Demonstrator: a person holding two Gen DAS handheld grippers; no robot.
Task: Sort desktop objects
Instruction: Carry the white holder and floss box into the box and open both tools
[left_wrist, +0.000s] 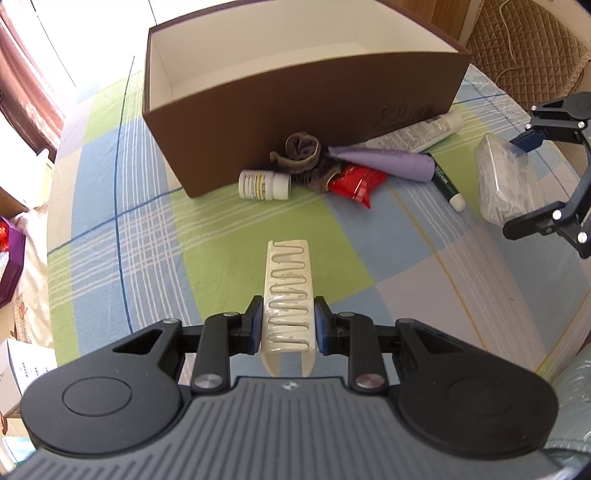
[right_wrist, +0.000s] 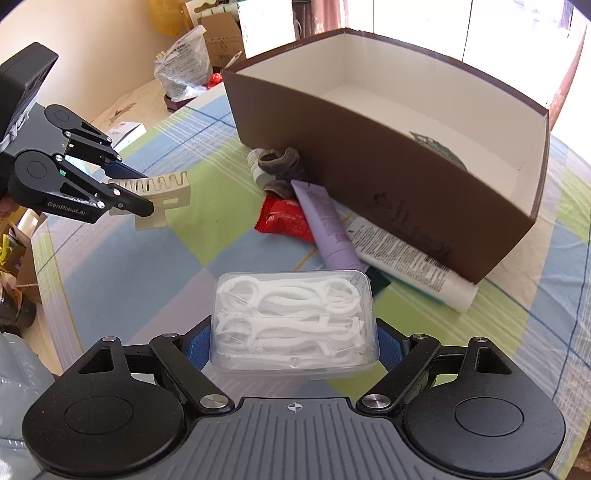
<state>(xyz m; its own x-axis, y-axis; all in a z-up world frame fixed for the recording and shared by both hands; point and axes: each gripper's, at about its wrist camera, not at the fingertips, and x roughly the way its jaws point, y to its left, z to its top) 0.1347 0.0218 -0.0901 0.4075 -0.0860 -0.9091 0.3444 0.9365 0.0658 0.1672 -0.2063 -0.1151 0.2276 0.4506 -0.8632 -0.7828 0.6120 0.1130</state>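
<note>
Two held items, both aloft near the brown open-top cardboard box (right_wrist: 388, 158): L gripper (left_wrist: 288, 328) jaws clamp cream plastic comb-like clip (left_wrist: 289, 299) (light, stiff) at mid-sides; R gripper (right_wrist: 293, 343) jaws grip clear plastic floss-pick case (right_wrist: 293, 321) (light, slick, likely crushable) w/ pads across its flat sides.

checked cloth (left_wrist: 236, 240) in green, blue and white squares; quilted brown cushion (left_wrist: 524, 48) at upper right; plastic bag (right_wrist: 183, 62) and cardboard boxes (right_wrist: 221, 35) against the far wall.
</note>
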